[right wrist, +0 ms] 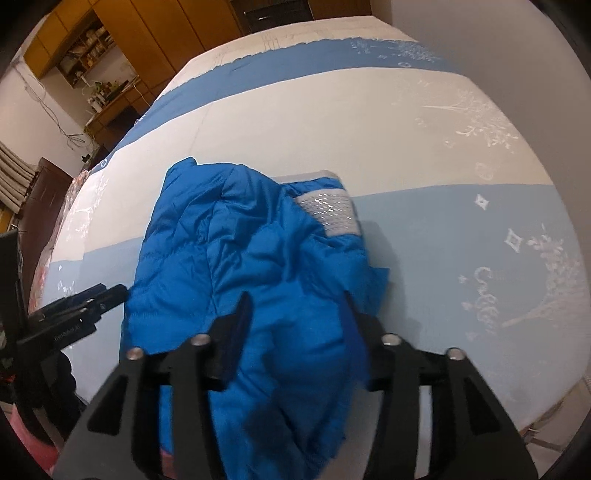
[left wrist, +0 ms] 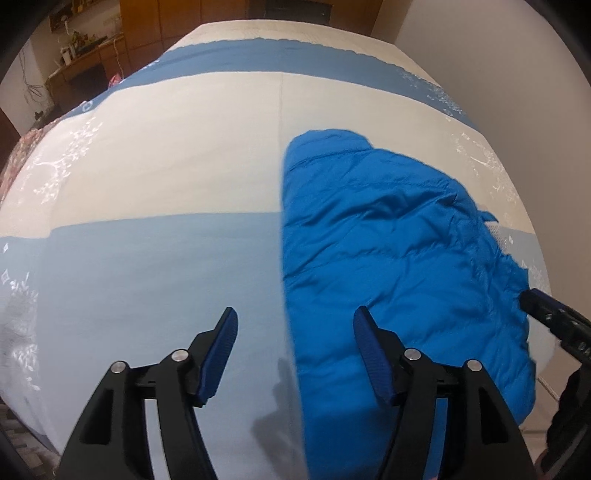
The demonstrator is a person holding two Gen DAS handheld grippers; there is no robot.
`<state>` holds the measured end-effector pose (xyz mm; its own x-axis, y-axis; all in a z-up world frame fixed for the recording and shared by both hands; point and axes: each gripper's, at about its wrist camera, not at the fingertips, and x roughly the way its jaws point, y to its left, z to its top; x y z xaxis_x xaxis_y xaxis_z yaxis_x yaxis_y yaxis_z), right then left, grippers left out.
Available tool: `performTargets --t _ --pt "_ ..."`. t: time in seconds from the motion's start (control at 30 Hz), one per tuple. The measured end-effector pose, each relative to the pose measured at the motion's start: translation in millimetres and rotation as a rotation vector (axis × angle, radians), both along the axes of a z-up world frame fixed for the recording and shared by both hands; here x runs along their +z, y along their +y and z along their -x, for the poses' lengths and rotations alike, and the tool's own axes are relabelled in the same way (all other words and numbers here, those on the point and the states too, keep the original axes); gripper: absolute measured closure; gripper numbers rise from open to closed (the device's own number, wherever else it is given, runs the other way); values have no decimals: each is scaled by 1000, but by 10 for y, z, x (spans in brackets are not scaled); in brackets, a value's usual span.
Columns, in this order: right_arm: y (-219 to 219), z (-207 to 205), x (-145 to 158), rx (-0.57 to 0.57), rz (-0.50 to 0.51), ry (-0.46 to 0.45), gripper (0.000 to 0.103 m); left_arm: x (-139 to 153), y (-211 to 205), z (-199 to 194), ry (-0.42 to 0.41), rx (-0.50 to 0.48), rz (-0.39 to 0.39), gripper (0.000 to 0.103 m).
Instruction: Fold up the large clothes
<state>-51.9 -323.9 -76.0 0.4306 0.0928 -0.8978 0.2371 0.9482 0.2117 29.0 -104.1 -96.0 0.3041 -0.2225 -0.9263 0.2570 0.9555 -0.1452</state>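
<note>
A bright blue puffy jacket point(left wrist: 399, 251) lies folded on the bed; in the right wrist view point(right wrist: 243, 258) it shows a grey mesh lining patch point(right wrist: 328, 214) at its far right. My left gripper point(left wrist: 293, 325) is open and empty, hovering over the jacket's left edge, one finger over the bedsheet, the other over the jacket. My right gripper point(right wrist: 297, 314) is open above the jacket's near end and holds nothing. The right gripper also shows at the right edge of the left wrist view point(left wrist: 546, 314), and the left gripper at the left edge of the right wrist view point(right wrist: 92, 299).
The bed point(left wrist: 166, 155) has a cream and blue banded sheet with white floral prints. Wooden wardrobes point(right wrist: 155, 33) and a cluttered desk point(right wrist: 107, 99) stand at the far left. A white wall point(left wrist: 480, 44) runs along the bed's right side. A floral quilt point(left wrist: 22, 155) lies at the bed's left edge.
</note>
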Motion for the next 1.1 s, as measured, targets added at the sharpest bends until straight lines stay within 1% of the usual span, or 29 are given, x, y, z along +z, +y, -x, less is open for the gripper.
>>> performTargets --t 0.03,0.1,0.13,0.2,0.33,0.4,0.47,0.57,0.63,0.7,0.87,1.0,1.1 --pt "-11 25 -6 3 3 4 49 -3 28 12 7 4 7 37" --pt "-34 59 -27 1 7 19 44 -2 85 52 17 9 17 37" --pt "-58 72 -49 0 -8 28 42 5 104 72 19 5 22 37" --pt "-91 104 -93 0 -46 43 36 19 105 82 27 1 29 37" --pt "-111 117 -167 10 -107 58 34 71 118 114 29 -6 55 37" --pt "-117 120 -191 12 -135 63 27 91 98 129 31 -13 71 36" --pt "-131 110 -239 9 -164 76 25 89 64 132 38 -28 90 33" --pt "-162 114 -312 9 -199 94 22 29 20 113 51 -44 93 32" --pt "-181 111 -346 10 -223 101 20 -36 5 87 75 -45 97 32" --pt "-205 127 -390 9 -245 108 16 -90 -6 62 90 -46 105 31" --pt "-246 163 -498 9 -303 127 13 -150 -66 22 83 -61 91 24" --pt "-218 167 -541 23 -293 135 9 -210 -114 9 79 -64 82 20" --pt "-182 126 -606 30 -292 143 6 -271 -158 -15 83 -63 98 15"
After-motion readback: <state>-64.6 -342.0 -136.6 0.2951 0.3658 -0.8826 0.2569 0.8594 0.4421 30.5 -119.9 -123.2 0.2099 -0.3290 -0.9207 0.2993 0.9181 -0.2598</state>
